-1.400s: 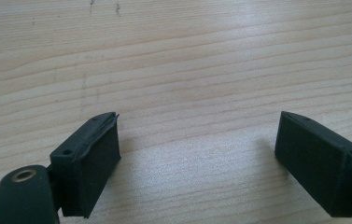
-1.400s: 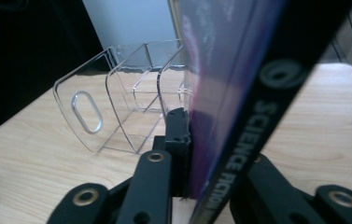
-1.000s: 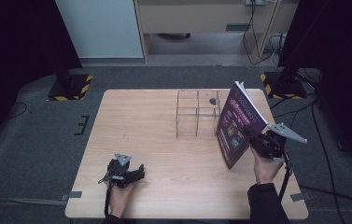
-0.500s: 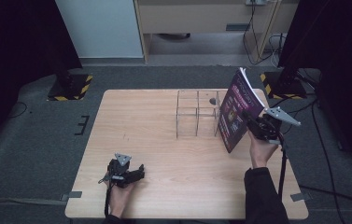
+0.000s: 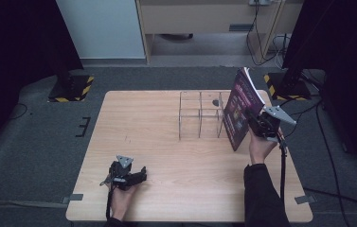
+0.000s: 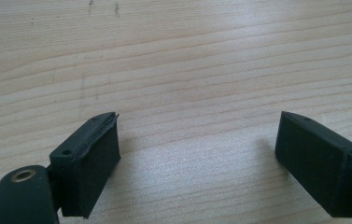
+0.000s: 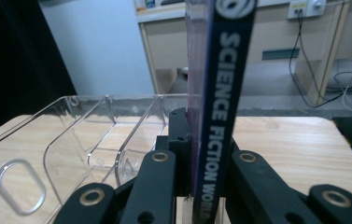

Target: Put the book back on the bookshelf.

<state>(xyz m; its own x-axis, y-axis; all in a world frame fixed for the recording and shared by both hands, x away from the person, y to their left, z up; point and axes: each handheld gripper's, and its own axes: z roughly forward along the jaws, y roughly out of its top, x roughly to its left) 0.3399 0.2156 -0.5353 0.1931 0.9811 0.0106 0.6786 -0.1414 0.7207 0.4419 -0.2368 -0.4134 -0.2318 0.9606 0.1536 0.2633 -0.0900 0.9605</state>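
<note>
Beside the clear rack (image 5: 200, 115): book (image 5: 240, 111), upright for slotting, pinched by right gripper (image 5: 260, 124) fingers; left gripper (image 5: 128, 175) parked on desk (image 5: 166, 142), fingers apart, empty.

book (image 5: 240, 111) right of clear rack (image 5: 200, 115), perhaps touching, on table (image 5: 162, 127)

a lab or recording studio set up in an office-like room. a bare wooden table (image 5: 166, 142) stands on grey carpet (image 5: 39, 142), flanked by black curtains (image 5: 20, 38) and stand bases with yellow-black hazard tape (image 5: 72, 90). behind it are a beige desk (image 5: 204, 19), loose cables (image 5: 266, 42) and a wall socket (image 7: 306, 8).
</note>
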